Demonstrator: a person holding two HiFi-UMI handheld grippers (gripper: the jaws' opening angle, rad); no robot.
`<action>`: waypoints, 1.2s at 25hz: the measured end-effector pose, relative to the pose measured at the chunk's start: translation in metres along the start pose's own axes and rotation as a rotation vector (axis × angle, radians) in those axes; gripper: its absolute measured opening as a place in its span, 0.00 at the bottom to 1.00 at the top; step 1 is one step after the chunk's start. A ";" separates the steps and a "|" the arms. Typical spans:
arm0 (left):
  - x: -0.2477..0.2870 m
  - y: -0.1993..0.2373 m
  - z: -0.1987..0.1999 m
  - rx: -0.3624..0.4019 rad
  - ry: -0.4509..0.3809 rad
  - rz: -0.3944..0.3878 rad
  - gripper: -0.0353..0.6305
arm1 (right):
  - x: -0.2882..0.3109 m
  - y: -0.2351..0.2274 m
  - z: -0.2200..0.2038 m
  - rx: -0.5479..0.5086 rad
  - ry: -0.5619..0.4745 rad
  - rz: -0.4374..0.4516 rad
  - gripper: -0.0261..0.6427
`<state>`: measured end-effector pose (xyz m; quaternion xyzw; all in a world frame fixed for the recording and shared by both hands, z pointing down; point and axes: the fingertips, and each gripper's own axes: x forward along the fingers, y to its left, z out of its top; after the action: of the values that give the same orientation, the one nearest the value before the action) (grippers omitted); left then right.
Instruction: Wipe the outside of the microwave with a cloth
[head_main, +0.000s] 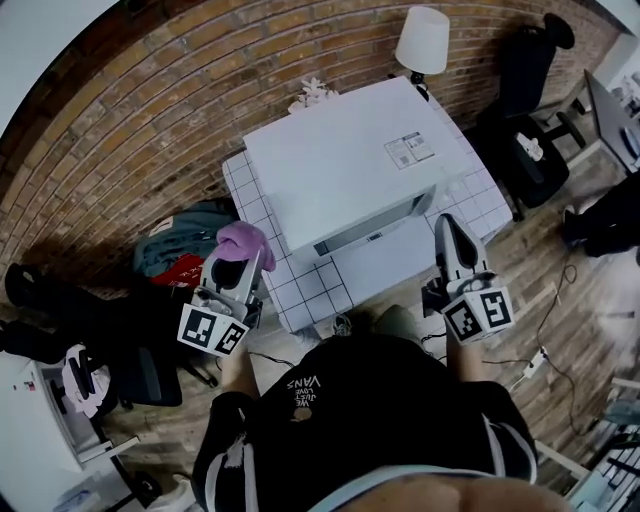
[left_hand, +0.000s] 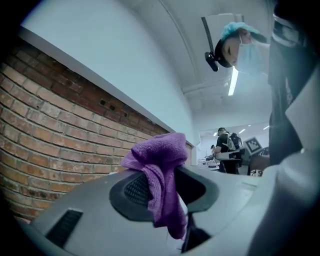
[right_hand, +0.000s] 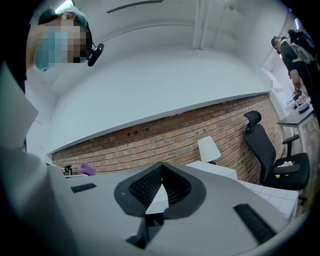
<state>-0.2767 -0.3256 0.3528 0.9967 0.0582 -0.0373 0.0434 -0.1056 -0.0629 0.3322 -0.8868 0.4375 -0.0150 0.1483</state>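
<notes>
The white microwave (head_main: 345, 165) stands on a white tiled table (head_main: 300, 290) against the brick wall. My left gripper (head_main: 243, 252) hangs to the left of the table, shut on a purple cloth (head_main: 243, 240). In the left gripper view the cloth (left_hand: 159, 172) bunches over the jaw tips and hangs down between them. My right gripper (head_main: 447, 232) is held at the microwave's front right corner, its jaws shut with nothing between them. In the right gripper view the microwave's top (right_hand: 212, 170) peeks just above the closed jaw tips (right_hand: 162, 176), and the cloth (right_hand: 86, 169) shows far left.
A white lamp (head_main: 422, 42) stands behind the microwave. A black office chair (head_main: 530, 110) is at the right, and bags and clothes (head_main: 185, 250) lie on the floor left of the table. A power strip (head_main: 537, 358) and cables lie on the wooden floor at the right.
</notes>
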 end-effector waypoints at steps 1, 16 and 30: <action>0.004 0.007 -0.002 0.011 0.015 0.003 0.25 | 0.005 -0.001 -0.001 0.000 0.006 -0.002 0.04; 0.091 0.085 -0.005 0.363 0.376 0.087 0.25 | 0.072 -0.038 0.012 -0.008 0.056 0.114 0.04; 0.163 0.156 -0.056 0.711 1.048 0.065 0.25 | 0.086 -0.099 0.019 0.044 0.062 0.134 0.04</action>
<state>-0.0931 -0.4564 0.4088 0.8375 0.0253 0.4397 -0.3234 0.0265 -0.0686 0.3328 -0.8511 0.5000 -0.0421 0.1546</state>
